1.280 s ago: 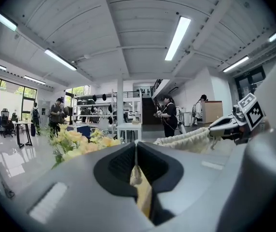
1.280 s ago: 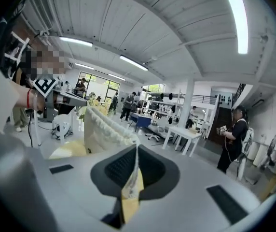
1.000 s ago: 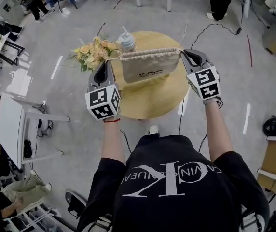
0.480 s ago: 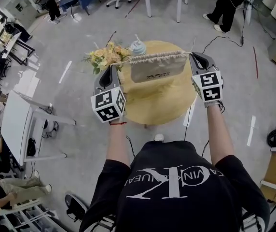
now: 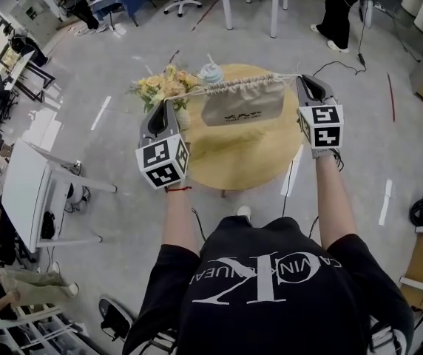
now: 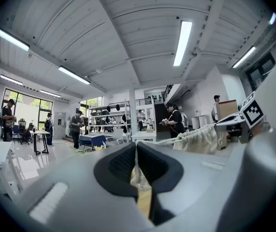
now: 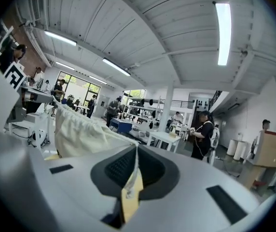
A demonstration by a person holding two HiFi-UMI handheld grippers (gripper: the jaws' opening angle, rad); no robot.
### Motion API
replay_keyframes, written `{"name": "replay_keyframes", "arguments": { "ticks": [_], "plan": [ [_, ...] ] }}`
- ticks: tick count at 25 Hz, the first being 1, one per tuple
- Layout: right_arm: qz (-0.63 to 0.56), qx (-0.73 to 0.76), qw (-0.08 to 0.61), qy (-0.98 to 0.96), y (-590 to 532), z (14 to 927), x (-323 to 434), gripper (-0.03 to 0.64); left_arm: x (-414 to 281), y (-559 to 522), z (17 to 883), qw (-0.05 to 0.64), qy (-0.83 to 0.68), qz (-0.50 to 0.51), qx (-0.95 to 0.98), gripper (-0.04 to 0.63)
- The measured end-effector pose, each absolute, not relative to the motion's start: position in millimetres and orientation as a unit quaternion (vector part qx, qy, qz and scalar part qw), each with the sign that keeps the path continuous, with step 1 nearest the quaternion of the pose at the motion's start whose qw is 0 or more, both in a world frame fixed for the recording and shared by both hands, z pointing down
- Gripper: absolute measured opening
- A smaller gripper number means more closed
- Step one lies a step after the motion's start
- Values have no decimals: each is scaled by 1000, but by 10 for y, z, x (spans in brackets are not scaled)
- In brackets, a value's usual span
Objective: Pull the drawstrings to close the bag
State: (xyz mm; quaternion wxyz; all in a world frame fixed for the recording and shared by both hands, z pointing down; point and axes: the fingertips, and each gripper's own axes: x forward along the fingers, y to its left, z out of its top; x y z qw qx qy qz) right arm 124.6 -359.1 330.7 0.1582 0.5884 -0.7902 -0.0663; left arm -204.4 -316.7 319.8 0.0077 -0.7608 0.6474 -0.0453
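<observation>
2 drawstring ends (image 5: 195,92) are pinched tight: 1 in our left gripper (image 5: 168,104) at 10 o'clock, 1 in our right gripper (image 5: 301,79) at 2 o'clock. We see the bag (image 5: 242,108) stretched between them over the round table (image 5: 234,165).

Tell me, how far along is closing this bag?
Done: a drawstring is gripped on each side, and the bag's mouth shows ruffles. In hand: the left gripper and right gripper, each shut on a drawstring, stretch the cord taut, with the bag hanging between them over the round table. Left: the mouth looks about as wide as the bag, so more pulling seems needed.
</observation>
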Motion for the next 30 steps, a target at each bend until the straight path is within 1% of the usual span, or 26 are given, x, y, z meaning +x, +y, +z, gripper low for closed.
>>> {"name": "replay_keyframes", "arguments": {
  "ticks": [11,18,30],
  "plan": [
    [-46,612,138,-777,-3656,3313,1568,20,-2230,-3159,3203,6,658,-37,-752,17],
    [-49,621,141,-770,-3670,3276,1723,20,-2340,-3144,3187,0,664,-34,-747,17],
    [-39,630,128,-765,-3525,3304,1735,20,-2531,-2939,3202,4,662,-30,-749,15]
  ]
}}
